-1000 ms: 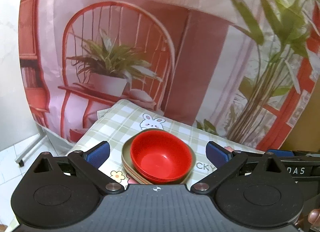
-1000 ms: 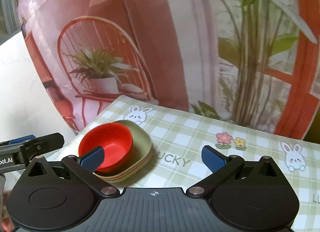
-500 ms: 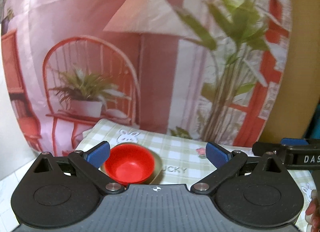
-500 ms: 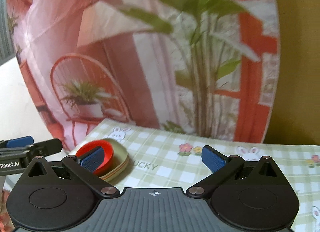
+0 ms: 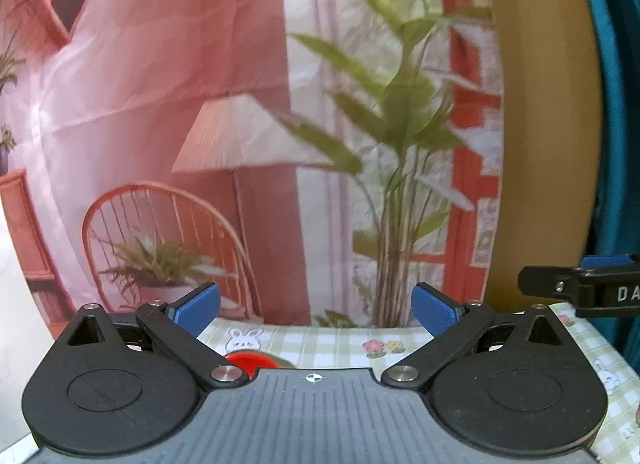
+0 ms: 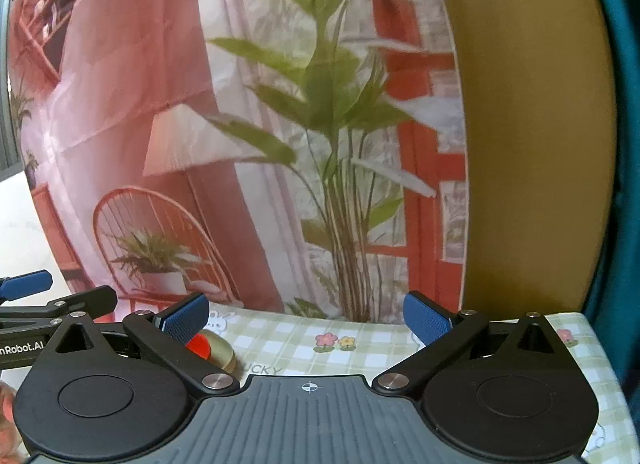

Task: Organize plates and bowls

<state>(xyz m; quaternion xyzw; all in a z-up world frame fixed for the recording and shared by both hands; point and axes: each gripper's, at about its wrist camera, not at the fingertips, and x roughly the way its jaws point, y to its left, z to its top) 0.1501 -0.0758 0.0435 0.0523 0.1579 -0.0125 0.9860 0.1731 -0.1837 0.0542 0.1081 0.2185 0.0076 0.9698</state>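
A red bowl (image 5: 251, 362) sits in a stack of olive-green plates (image 6: 220, 352) on the checked tablecloth (image 6: 360, 348); my gripper bodies hide most of it. The bowl also shows as a red sliver in the right wrist view (image 6: 199, 345). My left gripper (image 5: 316, 306) is open and empty, held high and back from the stack. My right gripper (image 6: 306, 314) is open and empty, right of the stack and well back from it.
A printed backdrop (image 5: 240, 103) with a chair, lamp and plants hangs behind the table. A tan wall (image 6: 520, 143) and a teal edge (image 5: 616, 143) are at the right. The other gripper shows at each view's edge (image 5: 580, 290) (image 6: 48, 304).
Both grippers have pulled back and tilted up from the stack. The bowl and plates have dropped low in both views and are now mostly hidden. Both stay open.
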